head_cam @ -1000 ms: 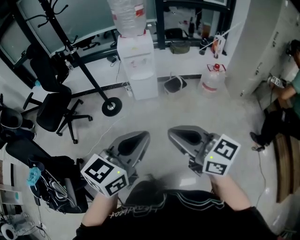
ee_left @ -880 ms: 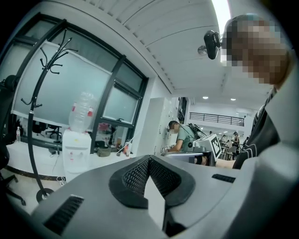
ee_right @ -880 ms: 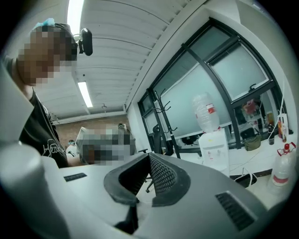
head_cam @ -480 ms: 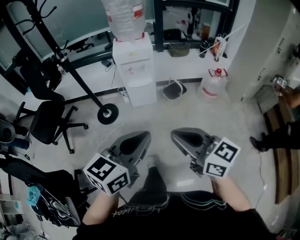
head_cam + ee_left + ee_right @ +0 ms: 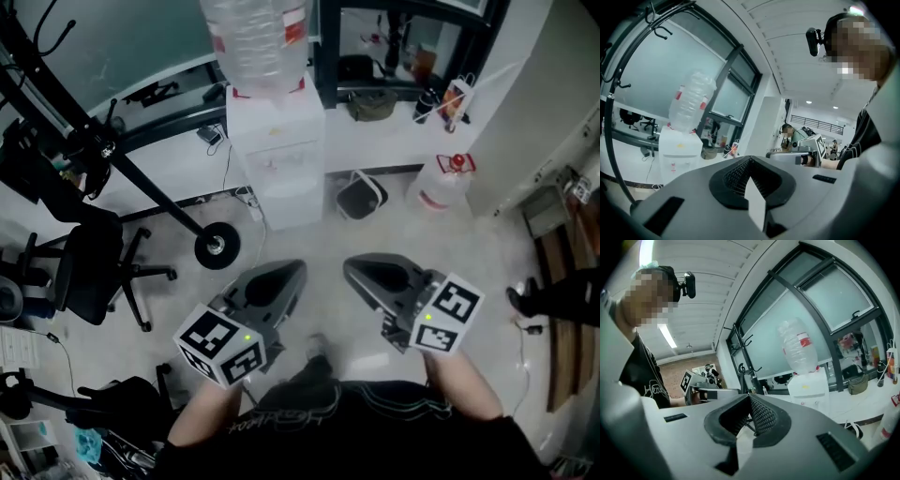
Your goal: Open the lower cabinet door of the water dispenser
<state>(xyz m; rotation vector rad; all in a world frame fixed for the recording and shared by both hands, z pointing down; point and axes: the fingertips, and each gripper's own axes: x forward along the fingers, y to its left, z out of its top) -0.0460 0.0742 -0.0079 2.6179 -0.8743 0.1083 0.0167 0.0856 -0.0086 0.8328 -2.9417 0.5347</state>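
Approach step: left claw (image 5: pixel 267 286) & right claw (image 5: pixel 375 274) both closed, empty, well short of water dispenser (image 5: pixel 277 131) at far wall; its lower cabinet door (image 5: pixel 292 204) is shut. Next: get close, open 1 claw, hook door edge

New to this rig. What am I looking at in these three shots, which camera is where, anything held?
No robot here: a person holds a two-jaw gripper in each hand. The head view comes from a camera on the person's head, looking down at the left gripper and right gripper. The other two pictures come from cameras riding on each gripper, looking along its jaws. Both pairs of jaws are together with nothing between them. Ahead on the floor stands the water dispenser with a bottle on top; its lower cabinet door looks closed. Nearby: an office chair and a water jug.
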